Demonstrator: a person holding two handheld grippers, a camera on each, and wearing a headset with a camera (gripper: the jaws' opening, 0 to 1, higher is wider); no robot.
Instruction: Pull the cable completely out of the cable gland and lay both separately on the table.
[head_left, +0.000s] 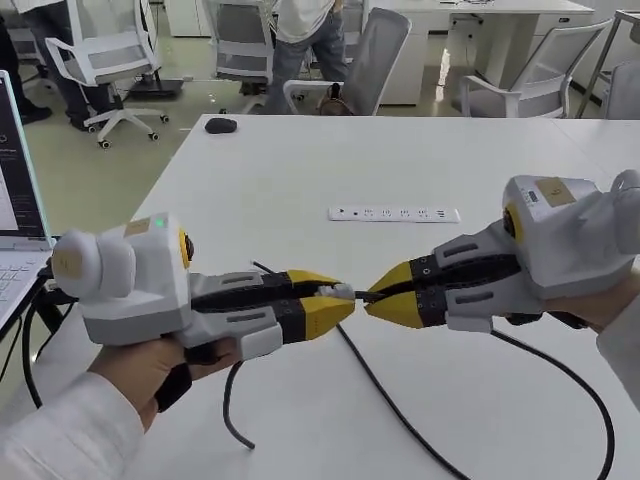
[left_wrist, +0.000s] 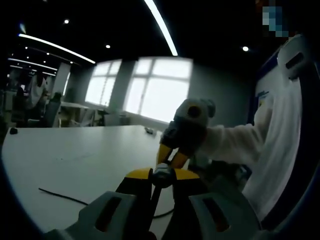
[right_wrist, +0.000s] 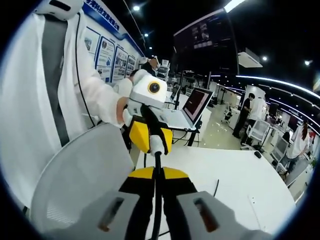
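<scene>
At the far left, an open laptop (head_left: 14, 225) sits at the edge of the smooth white surface (head_left: 300, 180). The left claw (head_left: 340, 302) is made of hard grey plastic with black sides and pointed yellow tips. A hand holds it from below. Its tips are pressed onto the cable gland (head_left: 338, 292), a small, pale, rounded plastic piece. In the left gripper view, the cable gland (left_wrist: 162, 175) sits right between the yellow tips of the left claw (left_wrist: 161, 177). It is up in the air above the surface, between the two claws. It lies flat and points sideways toward the other claw. A thin, round, black cable (head_left: 358, 296) comes out of its right end and runs straight in the same line. The right claw (head_left: 371, 298) looks the same as the left one and is pinched tight on that cable, very close to the gland. In the right gripper view, the cable (right_wrist: 157, 200) runs up between the tips of the right claw (right_wrist: 156, 173) to the pale gland (right_wrist: 156, 145). More black cable lies in bends on the surface below. A long white power strip (head_left: 395, 214) lies flat farther back.
</scene>
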